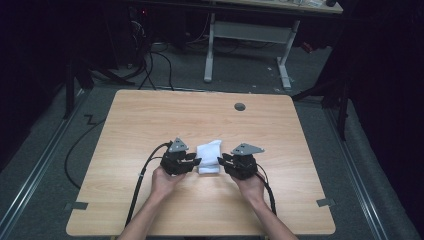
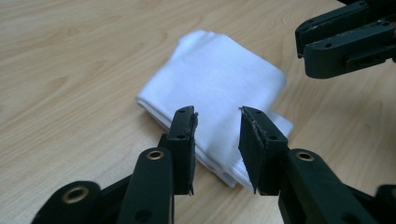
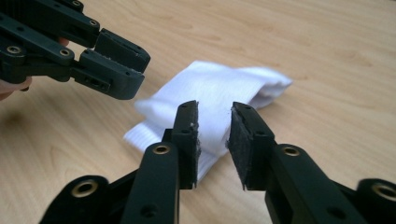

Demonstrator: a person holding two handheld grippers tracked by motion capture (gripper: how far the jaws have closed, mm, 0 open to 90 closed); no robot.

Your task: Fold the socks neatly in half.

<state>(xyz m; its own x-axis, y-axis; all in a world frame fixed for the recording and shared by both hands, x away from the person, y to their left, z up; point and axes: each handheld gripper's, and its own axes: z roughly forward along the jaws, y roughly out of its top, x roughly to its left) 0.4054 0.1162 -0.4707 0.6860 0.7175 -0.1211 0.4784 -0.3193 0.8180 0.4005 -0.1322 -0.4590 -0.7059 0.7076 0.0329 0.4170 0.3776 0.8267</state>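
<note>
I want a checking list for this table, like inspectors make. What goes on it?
Surface: light wooden table, with a round grey cap near the far edge.
Job's things: folded white cloth sock lying flat between the claws.
Clutter: nothing seen.
Grippers: left black claw has its jaws apart just above the sock, not gripping; right black claw likewise.
Cables: black cable trails from the left claw, another from the right.
Surroundings: dark room, grey carpet floor, white desk legs behind.
</note>
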